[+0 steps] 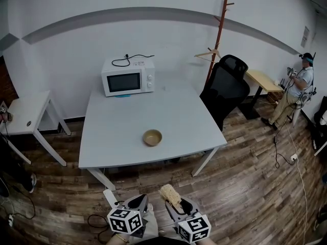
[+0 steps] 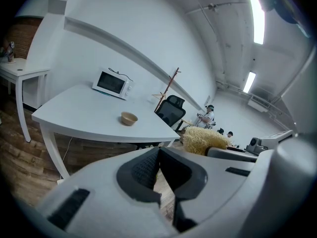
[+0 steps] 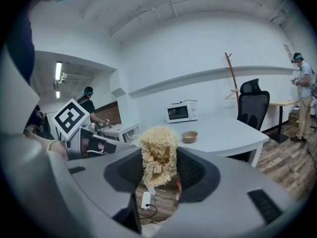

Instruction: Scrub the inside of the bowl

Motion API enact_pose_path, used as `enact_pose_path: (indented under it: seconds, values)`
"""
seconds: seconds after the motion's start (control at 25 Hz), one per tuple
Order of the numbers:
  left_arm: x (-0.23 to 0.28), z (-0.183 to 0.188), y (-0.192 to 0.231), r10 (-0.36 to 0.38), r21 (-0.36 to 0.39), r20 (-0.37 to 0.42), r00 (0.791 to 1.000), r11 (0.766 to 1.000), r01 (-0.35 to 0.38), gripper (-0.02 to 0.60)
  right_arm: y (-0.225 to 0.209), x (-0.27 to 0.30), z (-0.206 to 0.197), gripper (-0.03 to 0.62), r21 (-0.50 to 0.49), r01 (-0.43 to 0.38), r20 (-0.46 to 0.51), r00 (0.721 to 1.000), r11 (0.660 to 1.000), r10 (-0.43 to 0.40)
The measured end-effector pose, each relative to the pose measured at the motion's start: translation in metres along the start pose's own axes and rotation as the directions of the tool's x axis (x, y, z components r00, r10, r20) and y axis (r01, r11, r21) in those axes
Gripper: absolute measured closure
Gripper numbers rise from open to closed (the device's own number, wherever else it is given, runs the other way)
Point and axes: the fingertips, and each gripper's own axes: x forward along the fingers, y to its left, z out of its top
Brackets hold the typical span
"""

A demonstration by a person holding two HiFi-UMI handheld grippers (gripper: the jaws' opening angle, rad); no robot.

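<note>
A small tan bowl [image 1: 152, 137] stands upright on the pale grey table [image 1: 117, 137], near its front edge; it also shows as the bowl [image 2: 129, 118] and the bowl [image 3: 189, 136] far off in both gripper views. My right gripper [image 1: 177, 206] is held low in front of the table, well short of it, shut on a straw-coloured loofah scrubber [image 3: 158, 152] that sticks up past the fingertips. The scrubber [image 1: 169, 194] is upright in the head view. My left gripper [image 1: 141, 202] hangs beside it with its jaws shut [image 2: 158, 153] and nothing between them.
A white microwave [image 1: 127, 78] sits at the table's back left. A black office chair [image 1: 225, 88] and a wooden coat rack [image 1: 219, 29] stand at the right. A small white side table [image 1: 28, 114] is left. A person [image 1: 299, 88] stands far right. Cables and a power strip [image 1: 110, 197] lie on the floor.
</note>
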Motion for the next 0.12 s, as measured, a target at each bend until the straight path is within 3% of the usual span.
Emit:
enact_pose_path:
  seconds: [0.12]
  values:
    - [0.0002,0.0011,-0.0008,-0.002,0.001,0.003,1.0,1.0,0.002,0.563,-0.0031,0.0013,-0.0009,0.41,-0.014,0.004,0.008,1.0,1.0,-0.004]
